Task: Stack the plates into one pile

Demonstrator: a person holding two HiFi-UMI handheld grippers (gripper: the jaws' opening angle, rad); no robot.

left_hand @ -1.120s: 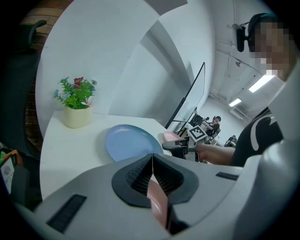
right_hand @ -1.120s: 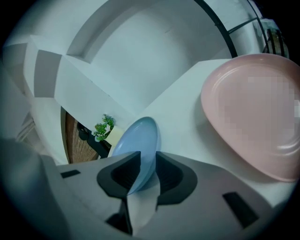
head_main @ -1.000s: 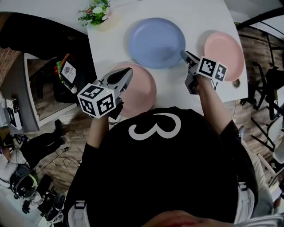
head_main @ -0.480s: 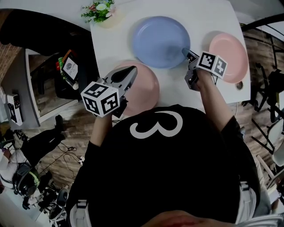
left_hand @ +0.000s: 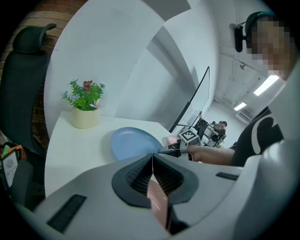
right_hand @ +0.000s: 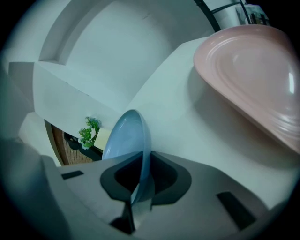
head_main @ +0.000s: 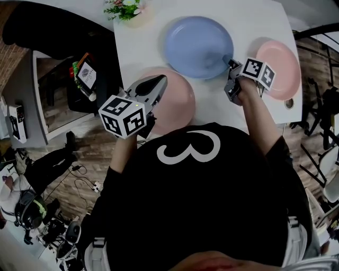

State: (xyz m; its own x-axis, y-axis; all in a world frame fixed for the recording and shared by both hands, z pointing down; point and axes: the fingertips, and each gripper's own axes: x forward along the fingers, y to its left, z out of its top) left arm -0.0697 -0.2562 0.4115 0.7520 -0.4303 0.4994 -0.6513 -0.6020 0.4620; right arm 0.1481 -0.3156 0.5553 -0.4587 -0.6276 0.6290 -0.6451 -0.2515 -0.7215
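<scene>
A white worktop (head_main: 140, 50) fills the upper middle of the head view and carries three plates. A round glossy blue plate (head_main: 198, 45) lies flat at the top centre. A round glossy pink plate (head_main: 286, 66) sits at the right edge, apart from the blue one. A second round pink plate (head_main: 177, 103) is at the lower left, near the worktop's front edge. A small green plant with pale flowers in a cream pot (head_main: 126, 9) stands at the upper left corner.

The right tool (head_main: 231, 62) is at the blue plate's lower right rim. In the right gripper view the blue edge runs up between the two pads, both touching it, and the jaws have just been closing onto it. The right-hand pink plate lies just beside this tool, not touched by it.

The left tool (head_main: 159, 83) reaches over the lower-left pink plate. In the left gripper view its jaw tips meet and a pink strip of rim is pinched between the pads. Whether that plate rests on the worktop cannot be told.

The person's black top (head_main: 201, 211) fills the lower half of the head view.
</scene>
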